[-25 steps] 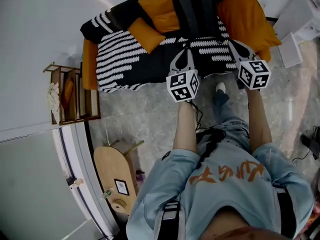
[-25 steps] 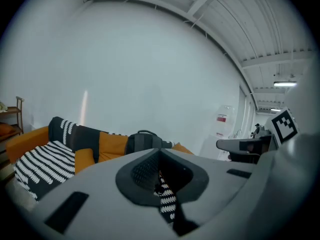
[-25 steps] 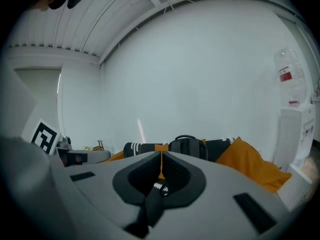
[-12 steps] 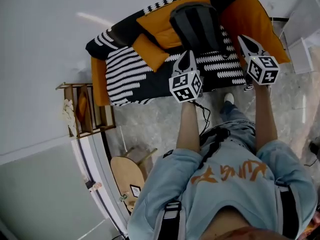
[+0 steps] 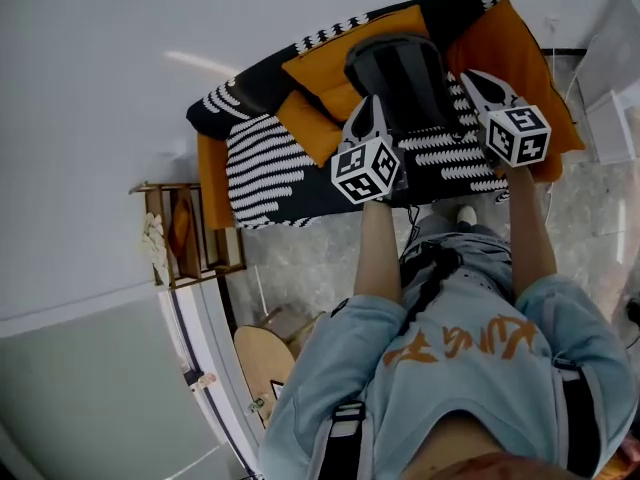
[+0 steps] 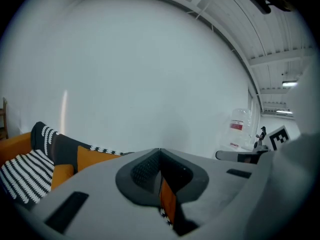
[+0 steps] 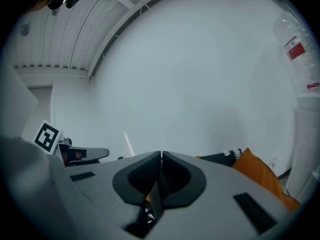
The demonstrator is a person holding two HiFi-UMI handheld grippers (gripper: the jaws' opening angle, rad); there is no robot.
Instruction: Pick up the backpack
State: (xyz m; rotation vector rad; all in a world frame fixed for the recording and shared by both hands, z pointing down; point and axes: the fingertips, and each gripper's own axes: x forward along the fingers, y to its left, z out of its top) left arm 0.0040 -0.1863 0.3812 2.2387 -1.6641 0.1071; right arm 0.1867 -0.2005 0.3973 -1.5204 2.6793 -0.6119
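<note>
- Backpack (image 5: 400, 73), dark grey, stands upright on the sofa (image 5: 262, 158) with its back propped against the orange cushions (image 5: 330, 68) at the backrest. Leaning that way, it keeps its shape and leaves its front and both sides free to reach.
- The left claw (image 5: 372, 101) is pinched fully together and carries nothing. In the left gripper view its two pads meet edge to edge against the bare wall (image 6: 150, 74).
- The right claw (image 5: 468, 76) is closed the same way and is just as empty, with its pads meeting in the right gripper view.
- In the head view the two claws flank the backpack. The left one's tip is at the pack's lower left edge and the right one's is just beside its right side. Whether either tip touches the fabric cannot be told from above.
- Both claws point almost level across the seat. Their own views therefore show the wall above the sofa and slivers of cushion, while the backpack sits lower, between them and out of those views.
- This looks like the end of the approach, with the hands bracketing the pack so that each can take a side.
- No grip has begun. Both claws must spread before they can close on a strap or a handle, and neither strap nor handle can be made out here.
</note>
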